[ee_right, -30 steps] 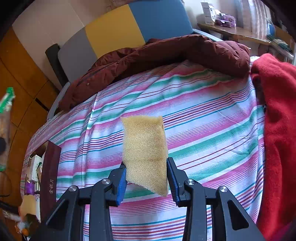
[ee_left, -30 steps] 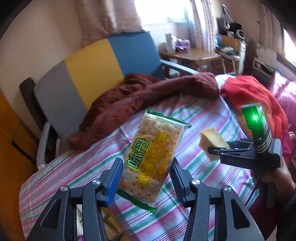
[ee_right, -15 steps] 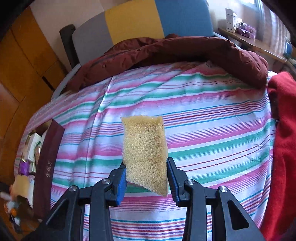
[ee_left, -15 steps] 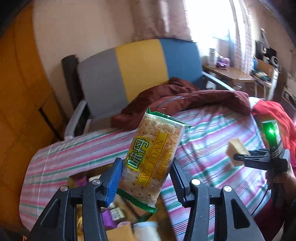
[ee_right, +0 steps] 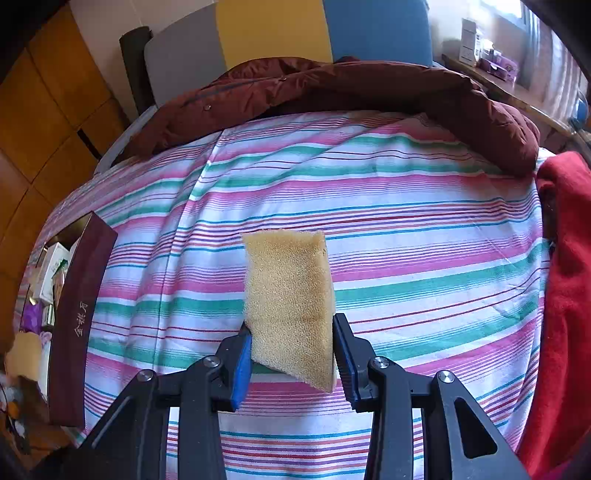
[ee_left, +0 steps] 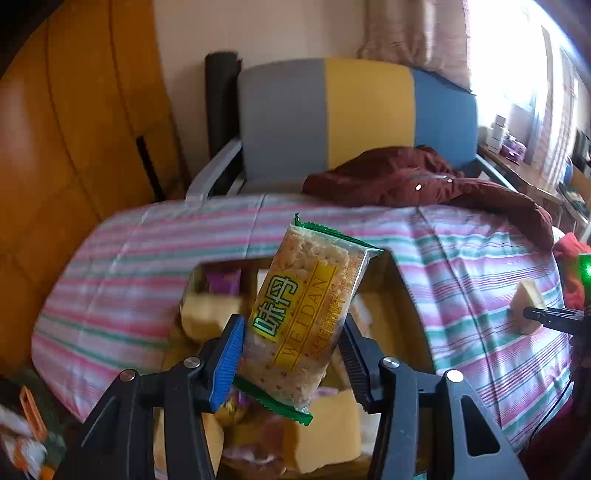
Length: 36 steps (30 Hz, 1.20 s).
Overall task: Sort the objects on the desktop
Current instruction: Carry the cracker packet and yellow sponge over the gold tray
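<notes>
The left gripper [ee_left: 291, 354] points steeply down over an open box [ee_left: 400, 288], its fingers clamped on a cracker packet [ee_left: 306, 317]. The packet stands tilted, its top leaning toward one o'clock, its green sealed ends at top and bottom. Its yellow label reads "WEIDAN" beside large green Chinese characters. Below it the box holds yellow sponge blocks [ee_left: 325, 432] and purple wrappers [ee_left: 221, 280], blurred in this view.

The right gripper [ee_right: 291, 354] also tilts down, above the striped bedspread [ee_right: 406, 229]. Its fingers are narrow and pinch a yellow sponge [ee_right: 288, 302] by the lower end; the sponge rises toward twelve o'clock, clear of the cloth. In the left wrist view this same sponge [ee_left: 526, 310] shows at three o'clock, at the tip of the right gripper [ee_left: 524, 314], with a green light [ee_left: 585, 267] glowing just above.

In the right wrist view the box [ee_right: 81, 317] sits at nine o'clock at the bedspread's left edge; its dark maroon side carries gold Chinese characters too small to read surely. Small cartons [ee_right: 53, 273] lie inside it.

The middle of the bedspread is open cloth. A maroon jacket [ee_right: 332, 92] borders it from eleven to one o'clock, a red blanket [ee_right: 569, 277] runs along the three o'clock edge, and a grey, yellow and blue chair [ee_right: 280, 33] stands behind the jacket. Orange wooden panels [ee_left: 74, 166] close the nine o'clock side.
</notes>
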Tool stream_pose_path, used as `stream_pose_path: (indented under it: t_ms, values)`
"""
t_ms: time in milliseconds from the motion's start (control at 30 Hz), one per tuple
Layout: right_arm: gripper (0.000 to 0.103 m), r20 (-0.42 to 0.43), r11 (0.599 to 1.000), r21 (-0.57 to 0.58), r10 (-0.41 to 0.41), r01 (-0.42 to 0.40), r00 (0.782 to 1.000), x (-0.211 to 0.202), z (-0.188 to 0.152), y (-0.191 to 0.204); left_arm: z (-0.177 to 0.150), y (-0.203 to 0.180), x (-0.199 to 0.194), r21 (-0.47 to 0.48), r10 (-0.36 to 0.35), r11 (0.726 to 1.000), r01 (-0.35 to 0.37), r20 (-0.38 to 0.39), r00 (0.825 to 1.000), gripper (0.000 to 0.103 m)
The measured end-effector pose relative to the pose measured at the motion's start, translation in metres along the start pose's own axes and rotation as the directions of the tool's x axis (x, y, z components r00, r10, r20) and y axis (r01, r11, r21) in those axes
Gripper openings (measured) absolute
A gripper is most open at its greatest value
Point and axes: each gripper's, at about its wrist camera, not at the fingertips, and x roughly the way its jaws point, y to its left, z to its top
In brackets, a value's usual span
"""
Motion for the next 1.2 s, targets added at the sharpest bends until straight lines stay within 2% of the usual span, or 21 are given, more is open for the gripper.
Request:
stream_pose_path:
  t_ms: [300, 567, 767, 967, 1200]
  values:
    - [0.040, -0.012, 0.999, -0.052, 0.009, -0.009, 1.000, 0.002, -0.003, 0.014, -0.037, 0.012, 0.023, -0.038, 0.019, 0.999, -0.021, -0.069, 0.997, 0.052]
    - [0.040, -0.038, 0.997, -0.078, 0.003, -0.006, 0.999, 0.000, -0.015, 0.044, -0.049, 0.011, 0.028, -0.034, 0.017, 0.999, -0.020, -0.063, 0.998, 0.052]
    - [0.040, -0.031, 0.995, -0.077, 0.065, -0.067, 0.997, -0.009, -0.030, 0.073, -0.056, 0.013, 0.029, -0.031, 0.023, 0.999, -0.025, -0.056, 0.998, 0.052]
    - [0.040, 0.013, 0.987, -0.102, 0.130, -0.128, 0.991, -0.026, -0.039, 0.113, -0.060, 0.017, 0.028, -0.048, 0.014, 0.999, -0.016, -0.036, 0.999, 0.052]
    - [0.040, 0.039, 0.963, -0.150, 0.232, -0.224, 0.972, -0.046, -0.045, 0.163, -0.065, 0.023, 0.027, -0.066, 0.019, 0.998, -0.020, -0.020, 1.000, 0.052]
